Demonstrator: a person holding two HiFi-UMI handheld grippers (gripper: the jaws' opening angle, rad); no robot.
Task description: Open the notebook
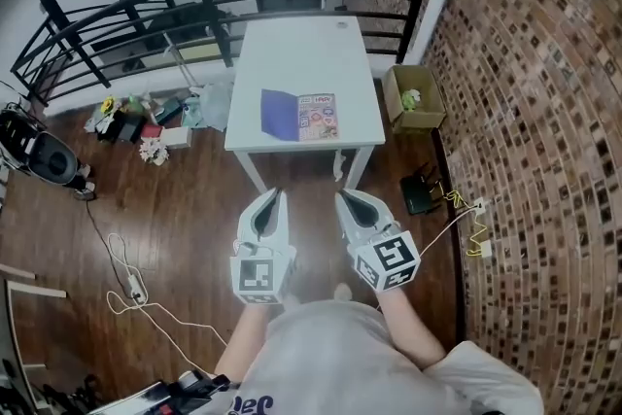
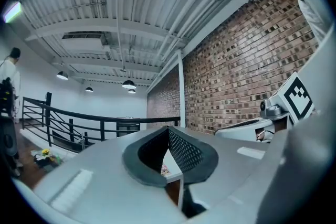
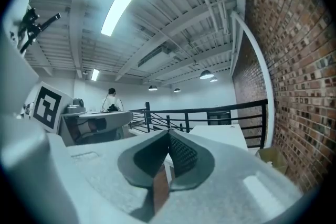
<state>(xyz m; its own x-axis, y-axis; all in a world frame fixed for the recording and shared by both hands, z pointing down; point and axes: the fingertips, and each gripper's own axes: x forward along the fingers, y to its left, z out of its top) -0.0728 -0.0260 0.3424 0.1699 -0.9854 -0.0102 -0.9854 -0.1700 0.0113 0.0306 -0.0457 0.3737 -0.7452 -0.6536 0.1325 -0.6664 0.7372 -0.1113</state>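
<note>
Found thin notebook [image 1: 299,116], purple left half and colourful printed right half, flat near front edge of white rectangular table [image 1: 301,44]. Logged left gripper [image 1: 275,197] and right gripper [image 1: 343,199] side by side over dark wooden floor [image 1: 175,199], short of table, pointing towards notebook, well apart from it. Read both jaw pairs as pressed together, nothing clamped.

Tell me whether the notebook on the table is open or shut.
Open, it seems: the notebook lies spread, a purple half beside a colourful one.
</note>
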